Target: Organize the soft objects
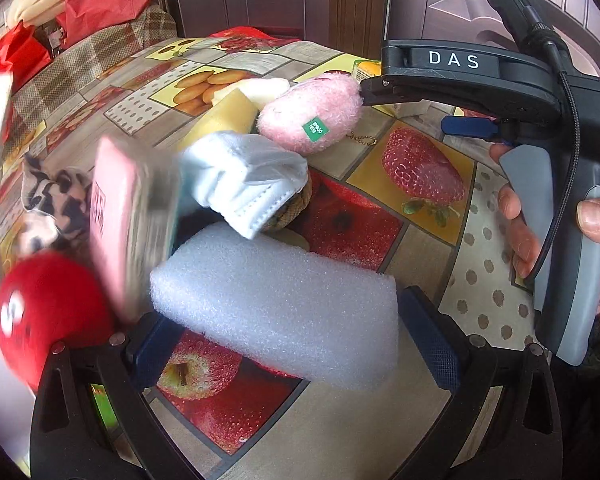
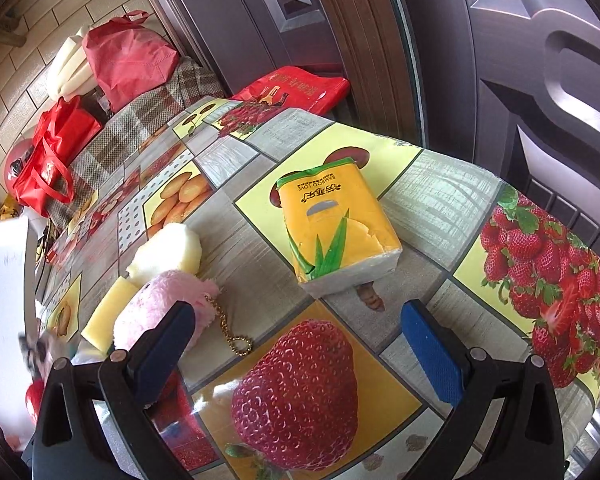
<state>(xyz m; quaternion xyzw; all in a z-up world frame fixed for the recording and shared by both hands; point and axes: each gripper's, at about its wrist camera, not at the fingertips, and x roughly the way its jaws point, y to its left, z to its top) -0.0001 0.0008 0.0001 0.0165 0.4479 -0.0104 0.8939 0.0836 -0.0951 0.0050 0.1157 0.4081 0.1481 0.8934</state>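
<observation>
The fruit-print surface point(image 2: 332, 148) was crowded – both the left gripper point(image 1: 296, 336) and right gripper point(image 2: 300, 344) gaped empty, the left straddling a foam block point(image 1: 284, 300), seemingly for pickup.

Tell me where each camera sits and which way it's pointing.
Left wrist: on the left tongs, facing across the table at a white foam block; the right tongs and hand show.
Right wrist: on the right tongs, facing a yellow tissue pack; only its own fingers show.
Shared: pink plush keychain.

white foam block point(image 1: 284, 300) btwn left gripper point(image 1: 296, 348) pads
</observation>
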